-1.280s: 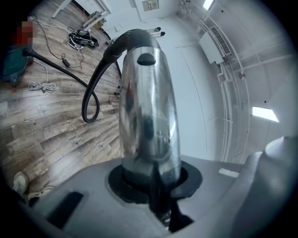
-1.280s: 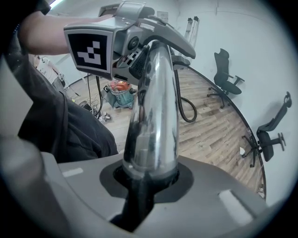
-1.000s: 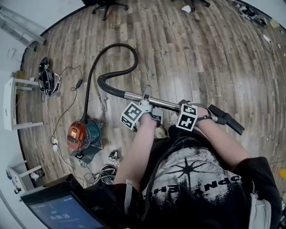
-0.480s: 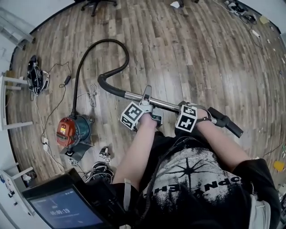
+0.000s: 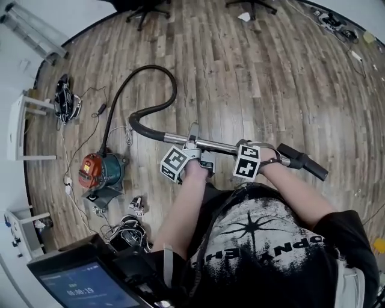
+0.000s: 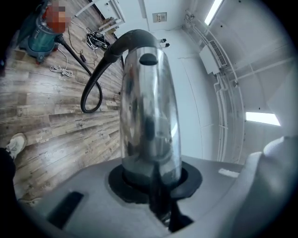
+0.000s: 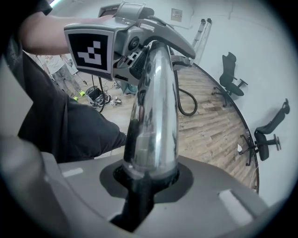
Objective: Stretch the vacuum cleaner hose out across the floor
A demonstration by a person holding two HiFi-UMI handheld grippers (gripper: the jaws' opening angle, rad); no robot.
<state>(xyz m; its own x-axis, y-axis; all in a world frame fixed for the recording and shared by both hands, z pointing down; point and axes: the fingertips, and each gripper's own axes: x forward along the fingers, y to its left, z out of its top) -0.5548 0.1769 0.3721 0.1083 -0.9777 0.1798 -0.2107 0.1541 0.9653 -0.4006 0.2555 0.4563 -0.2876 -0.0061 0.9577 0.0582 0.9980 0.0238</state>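
An orange and teal vacuum cleaner sits on the wooden floor at the left. Its black hose arcs up from the body and loops back down to a chrome tube, which ends in a black handle at the right. My left gripper is shut on the chrome tube near the hose end. My right gripper is shut on the tube close to the handle. In the left gripper view the tube rises from my left gripper. In the right gripper view the tube rises from my right gripper.
Office chairs stand at the far edge of the floor. A white stand, a bundle of cables and a thin cord lie at the left. More gear and a screen are near my feet.
Both grippers have moved across the floor together with the tube, still shut on it. The hose loop has followed, and the vacuum body sits further left in the view.
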